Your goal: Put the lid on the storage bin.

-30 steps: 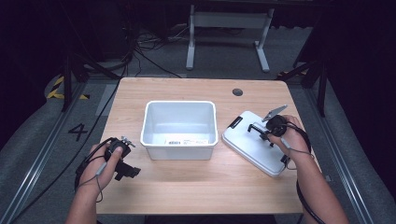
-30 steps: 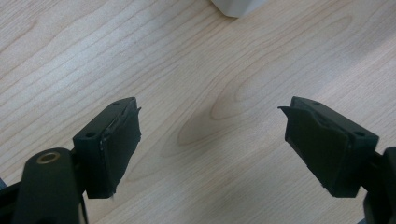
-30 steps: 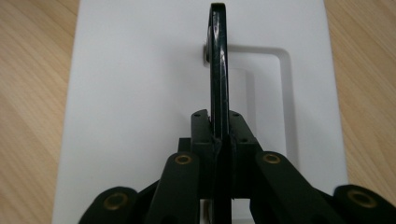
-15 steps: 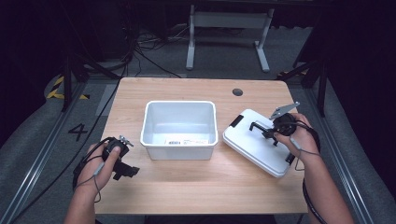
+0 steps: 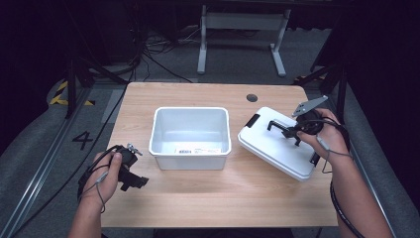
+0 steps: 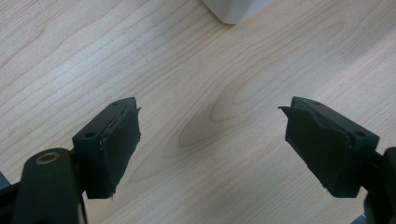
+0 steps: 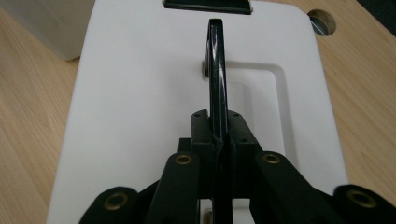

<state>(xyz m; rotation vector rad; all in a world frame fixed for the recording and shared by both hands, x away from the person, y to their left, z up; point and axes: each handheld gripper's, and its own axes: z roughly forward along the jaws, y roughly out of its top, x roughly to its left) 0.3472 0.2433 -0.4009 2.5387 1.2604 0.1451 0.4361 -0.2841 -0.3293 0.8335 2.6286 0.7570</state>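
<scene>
High view: my right gripper (image 5: 296, 132) clamps the black handle (image 5: 282, 129) of the white lid (image 5: 275, 146), which lies right of the open bin (image 5: 190, 130), its long axis diagonal. Left gripper view: my left gripper (image 6: 212, 144) is wide, over bare table (image 6: 196, 84). Right gripper view: handle runs straight ahead, lid tilted.

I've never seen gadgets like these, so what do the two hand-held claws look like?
Both are black. The left claw has two blocky jaws with flat pads, mounted on links with brass-coloured pivots. The right claw has the same links and carries a grey three-cornered plate on top. Thin grey cords loop over both hands.
</scene>
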